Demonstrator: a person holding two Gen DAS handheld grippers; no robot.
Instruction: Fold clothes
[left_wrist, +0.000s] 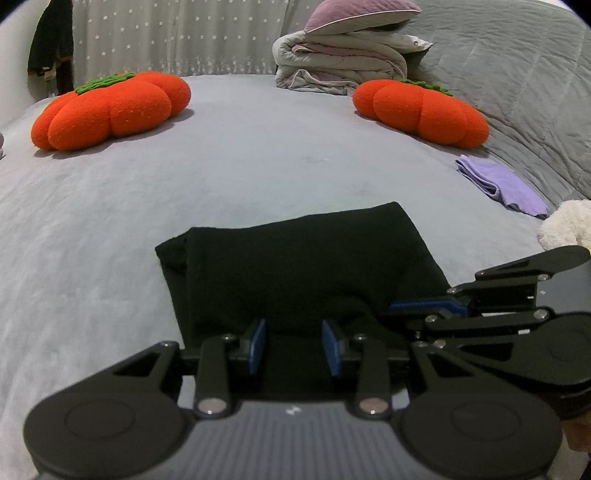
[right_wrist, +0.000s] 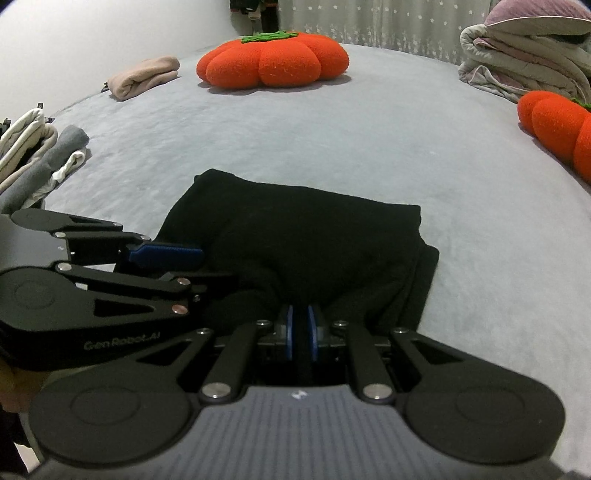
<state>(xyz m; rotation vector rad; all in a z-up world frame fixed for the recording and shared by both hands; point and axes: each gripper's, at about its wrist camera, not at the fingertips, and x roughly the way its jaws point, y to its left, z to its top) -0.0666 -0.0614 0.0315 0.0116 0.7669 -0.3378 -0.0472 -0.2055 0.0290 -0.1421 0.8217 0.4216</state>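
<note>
A black garment (left_wrist: 295, 266) lies folded on the grey bed, just ahead of both grippers; it also shows in the right wrist view (right_wrist: 306, 240). My left gripper (left_wrist: 294, 345) is open, its blue pads apart over the garment's near edge. My right gripper (right_wrist: 300, 328) is shut on the black garment's near edge, with cloth bunched between its pads. The right gripper also shows at the right of the left wrist view (left_wrist: 424, 304), and the left gripper at the left of the right wrist view (right_wrist: 166, 254).
Two orange pumpkin cushions (left_wrist: 110, 109) (left_wrist: 421, 110) lie farther back on the bed (left_wrist: 258, 155). A folded lilac cloth (left_wrist: 502, 184), stacked quilts with a purple pillow (left_wrist: 347, 48), a pink folded garment (right_wrist: 144, 77) and a pile of grey and white clothes (right_wrist: 40, 155) lie around.
</note>
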